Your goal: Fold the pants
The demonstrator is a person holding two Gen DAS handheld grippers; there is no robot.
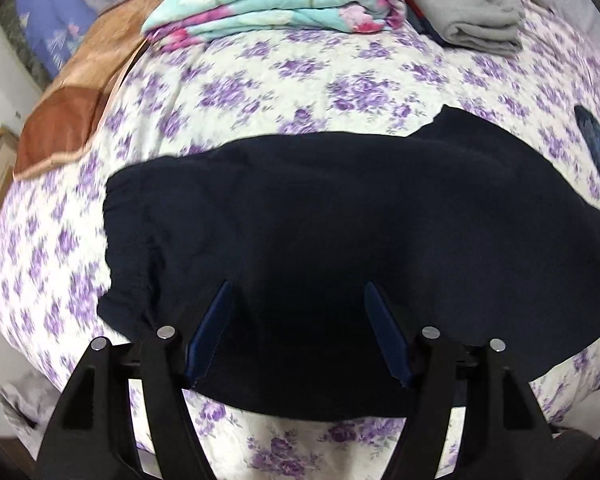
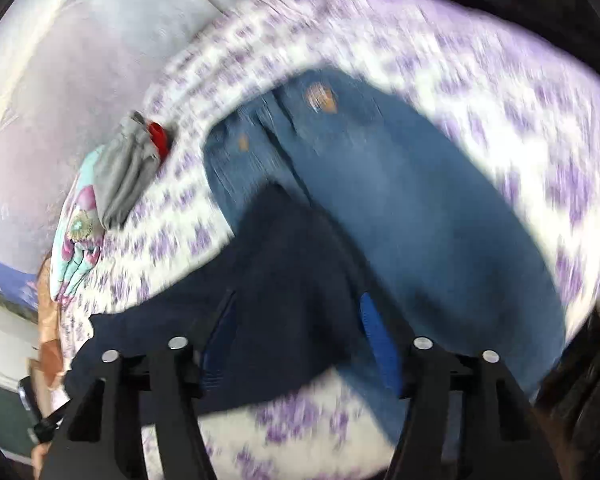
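The dark pants (image 1: 320,220) lay flat across the frame centre on the bed (image 1: 260,76). The left gripper (image 1: 298,332) and right gripper (image 2: 298,334) had fingers apart, holding nothing.

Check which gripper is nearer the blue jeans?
Right. The right gripper hovers open at the blue jeans; the left gripper is over the dark pants, jeans at far right.
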